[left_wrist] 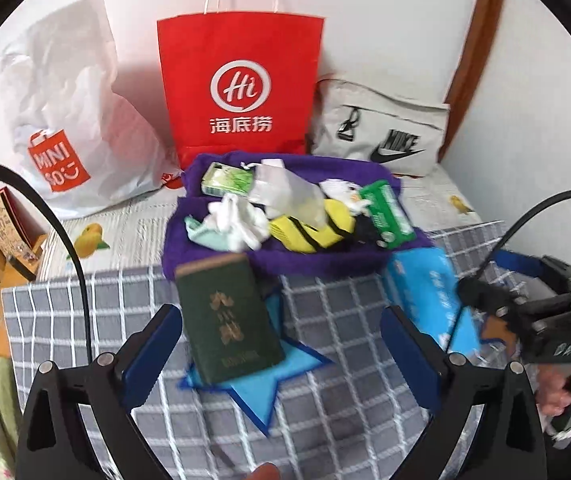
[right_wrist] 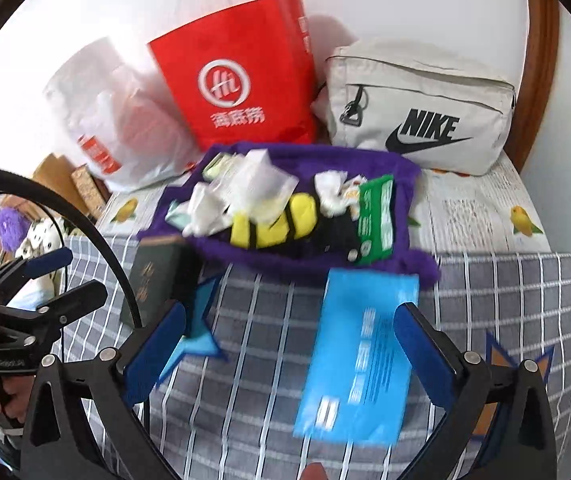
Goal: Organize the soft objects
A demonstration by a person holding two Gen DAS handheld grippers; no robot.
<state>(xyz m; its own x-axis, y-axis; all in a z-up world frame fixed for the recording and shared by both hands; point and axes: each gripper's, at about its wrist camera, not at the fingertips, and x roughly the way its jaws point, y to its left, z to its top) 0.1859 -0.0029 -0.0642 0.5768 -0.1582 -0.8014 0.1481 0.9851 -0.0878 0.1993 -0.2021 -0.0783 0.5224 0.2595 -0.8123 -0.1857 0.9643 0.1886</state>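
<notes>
Grey checked bedspread (left_wrist: 345,320) served as work surface. Left gripper (left_wrist: 281,344) jaws stood apart, empty, straddling dark green booklet (left_wrist: 227,316). Right gripper (right_wrist: 289,344) jaws apart, empty, over blue soft tissue pack (right_wrist: 359,356): judged light, compressible, film slippery; pinch across narrow width. Purple plush tray (right_wrist: 405,208) beyond held remaining soft items.

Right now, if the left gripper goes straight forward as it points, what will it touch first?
Most likely the dark green booklet, which lies between the open fingers of the left gripper on a blue star. Behind it comes the purple towel. Depth is unclear.
</notes>
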